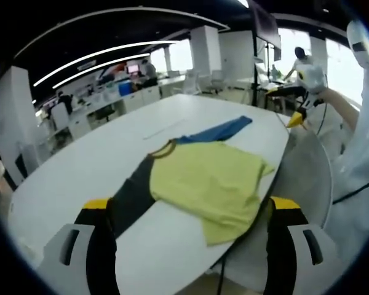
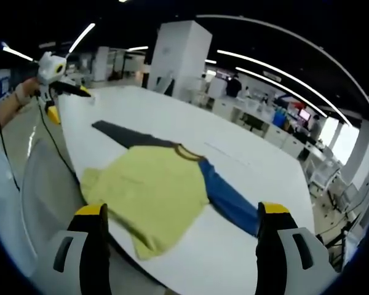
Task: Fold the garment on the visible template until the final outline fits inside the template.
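The garment (image 1: 203,181) is lying spread on the white counter (image 1: 98,160), with its yellow body hanging a little over the counter's near edge and its two long sleeves running out sideways along that edge. In the left gripper view the dark sleeve (image 1: 132,196) is reaching toward the near left, ending just beside the left gripper (image 1: 194,243), while the blue sleeve (image 1: 218,131) is stretching away to the far right. In the right gripper view the order is mirrored: the blue sleeve (image 2: 230,200) is ending just beside the right gripper (image 2: 179,246), and the dark sleeve (image 2: 126,136) is trailing off to the far left. The long axis of the garment is thus judged to be running from one gripper to the other, each gripper being nearer to one sleeve end. Both pairs of fingers are being held spread wide, with nothing pinched between them, above the counter's edge. No template outline can be made out under the cloth. The coming move is judged to be turning on each sleeve being taken by the gripper nearest to it and folded inward across the yellow body.
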`<state>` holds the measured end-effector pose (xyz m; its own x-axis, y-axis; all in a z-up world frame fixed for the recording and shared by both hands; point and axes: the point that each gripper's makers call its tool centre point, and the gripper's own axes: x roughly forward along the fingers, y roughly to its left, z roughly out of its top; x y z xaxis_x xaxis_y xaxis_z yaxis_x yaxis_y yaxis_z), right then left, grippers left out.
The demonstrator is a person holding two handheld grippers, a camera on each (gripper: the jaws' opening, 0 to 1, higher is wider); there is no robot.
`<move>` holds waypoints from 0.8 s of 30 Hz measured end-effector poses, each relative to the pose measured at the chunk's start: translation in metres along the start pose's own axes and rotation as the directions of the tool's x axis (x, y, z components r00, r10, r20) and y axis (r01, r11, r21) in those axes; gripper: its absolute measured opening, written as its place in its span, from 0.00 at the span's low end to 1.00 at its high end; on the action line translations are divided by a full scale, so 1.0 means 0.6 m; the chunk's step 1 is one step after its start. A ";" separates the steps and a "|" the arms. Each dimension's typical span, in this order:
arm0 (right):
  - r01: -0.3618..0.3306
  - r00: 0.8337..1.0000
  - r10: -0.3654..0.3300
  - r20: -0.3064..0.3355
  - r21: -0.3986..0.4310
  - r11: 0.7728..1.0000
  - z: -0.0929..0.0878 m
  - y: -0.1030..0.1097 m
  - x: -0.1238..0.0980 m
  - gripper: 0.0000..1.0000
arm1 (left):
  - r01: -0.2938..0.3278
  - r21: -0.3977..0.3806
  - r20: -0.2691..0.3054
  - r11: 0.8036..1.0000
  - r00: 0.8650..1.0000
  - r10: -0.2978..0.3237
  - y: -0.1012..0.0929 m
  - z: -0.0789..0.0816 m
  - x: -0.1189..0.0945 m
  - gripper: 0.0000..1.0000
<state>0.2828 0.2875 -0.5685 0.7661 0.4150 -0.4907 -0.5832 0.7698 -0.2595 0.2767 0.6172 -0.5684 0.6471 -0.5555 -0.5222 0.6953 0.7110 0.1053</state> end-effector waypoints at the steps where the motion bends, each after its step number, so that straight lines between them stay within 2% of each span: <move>1: 0.005 1.000 -0.005 0.003 0.000 1.000 0.002 -0.003 0.000 1.00 | 0.002 0.001 0.000 1.000 1.000 -0.002 -0.001 0.001 0.001 1.00; 3: 0.011 1.000 -0.011 -0.004 0.003 1.000 0.005 -0.008 0.003 1.00 | 0.006 0.006 0.005 1.000 1.000 -0.006 -0.002 0.003 0.002 1.00; 6: 0.004 1.000 -0.004 -0.007 -0.015 1.000 0.014 -0.010 0.005 1.00 | 0.018 -0.023 0.049 1.000 0.999 -0.017 -0.003 0.010 0.003 1.00; 8: 0.010 0.999 -0.009 0.035 -0.022 1.000 0.027 -0.016 0.003 1.00 | 0.018 -0.031 0.025 0.999 1.000 -0.018 -0.005 0.007 0.005 1.00; 11: 0.027 0.999 -0.027 0.025 -0.006 1.000 0.023 -0.031 0.000 1.00 | 0.007 0.017 -0.017 1.000 1.000 -0.006 -0.003 0.002 0.011 1.00; 13: 0.039 0.999 -0.039 0.016 -0.003 0.999 0.024 -0.038 0.002 1.00 | -0.024 0.019 0.011 1.000 1.000 0.024 0.015 0.010 0.010 1.00; 16: 0.023 1.000 -0.023 0.002 -0.011 1.000 0.033 -0.032 0.010 1.00 | -0.022 -0.033 0.056 0.999 0.998 0.024 0.023 0.021 0.002 1.00; 18: 0.004 0.997 0.000 0.076 -0.051 0.999 0.054 -0.024 0.012 1.00 | -0.017 -0.022 0.050 1.000 0.999 0.018 0.020 0.023 0.003 1.00; 21: -0.037 0.999 0.037 0.033 -0.004 0.999 0.038 -0.013 0.021 1.00 | -0.031 0.009 0.010 0.999 0.999 0.031 0.021 0.014 0.007 1.00; 24: -0.034 0.999 0.035 0.024 -0.022 0.999 0.032 -0.017 0.027 1.00 | -0.018 -0.013 0.021 1.000 1.000 0.018 0.018 0.010 0.007 1.00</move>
<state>0.3063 0.2958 -0.5580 0.7518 0.4529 -0.4793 -0.6146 0.7445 -0.2606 0.2887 0.6196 -0.5643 0.6660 -0.5513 -0.5024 0.6793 0.7265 0.1033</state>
